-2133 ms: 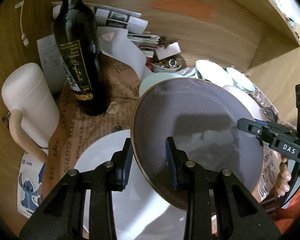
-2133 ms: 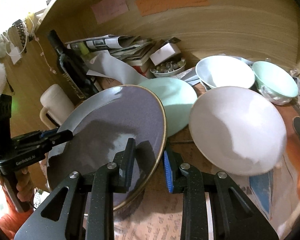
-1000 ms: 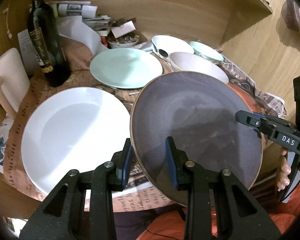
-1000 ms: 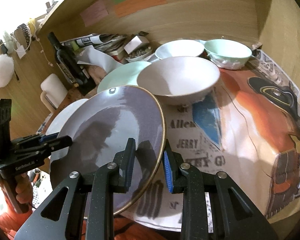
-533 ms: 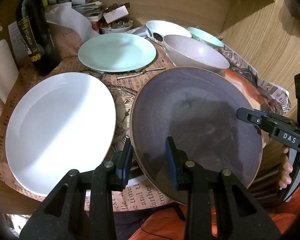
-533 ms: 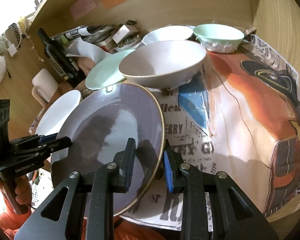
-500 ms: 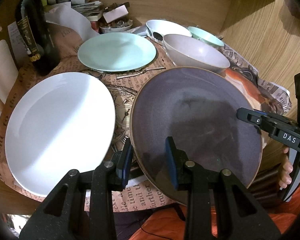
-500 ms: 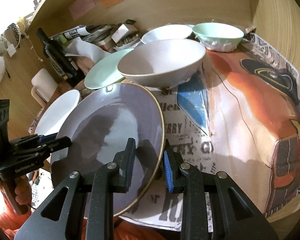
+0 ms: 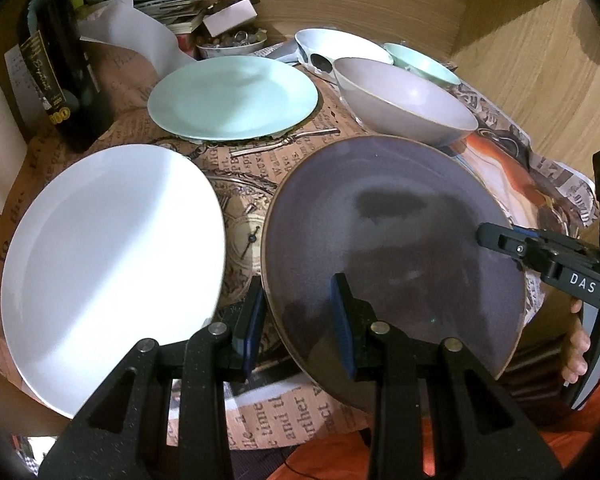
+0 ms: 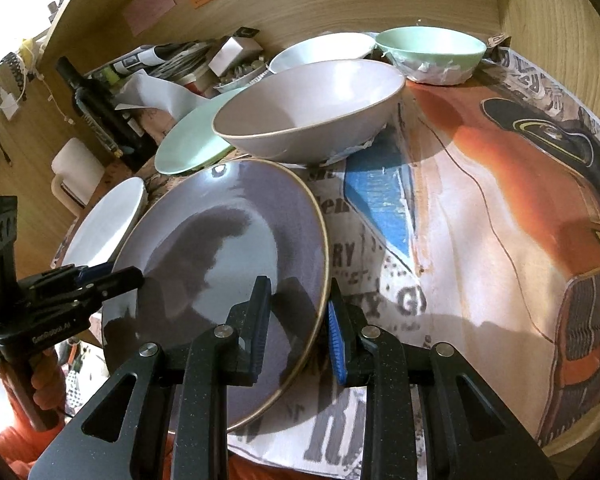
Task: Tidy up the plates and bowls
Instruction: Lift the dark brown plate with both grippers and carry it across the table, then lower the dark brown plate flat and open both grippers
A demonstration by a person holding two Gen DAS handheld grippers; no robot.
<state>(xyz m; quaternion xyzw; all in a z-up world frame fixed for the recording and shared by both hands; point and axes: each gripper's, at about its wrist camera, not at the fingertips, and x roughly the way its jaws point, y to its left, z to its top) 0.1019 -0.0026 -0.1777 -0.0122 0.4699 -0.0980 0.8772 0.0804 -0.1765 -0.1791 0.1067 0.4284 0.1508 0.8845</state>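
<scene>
we hold the purple plate (image 9: 392,240) by opposite rims, left gripper (image 9: 298,320) and right gripper (image 10: 298,322) both pinching it. we should lower it level, clear of the white plate (image 9: 108,264).

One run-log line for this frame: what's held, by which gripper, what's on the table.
left gripper: shut on purple plate | right gripper: shut on purple plate | on table: white plate, mint plate, grey bowl

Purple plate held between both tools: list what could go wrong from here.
1. The purple plate is pinched only at its rim by the left tool and the right tool; it might slip.
2. Its far edge sits close to the beige bowl, so it could knock it.
3. The white plate lies alongside; the rims may clash.
</scene>
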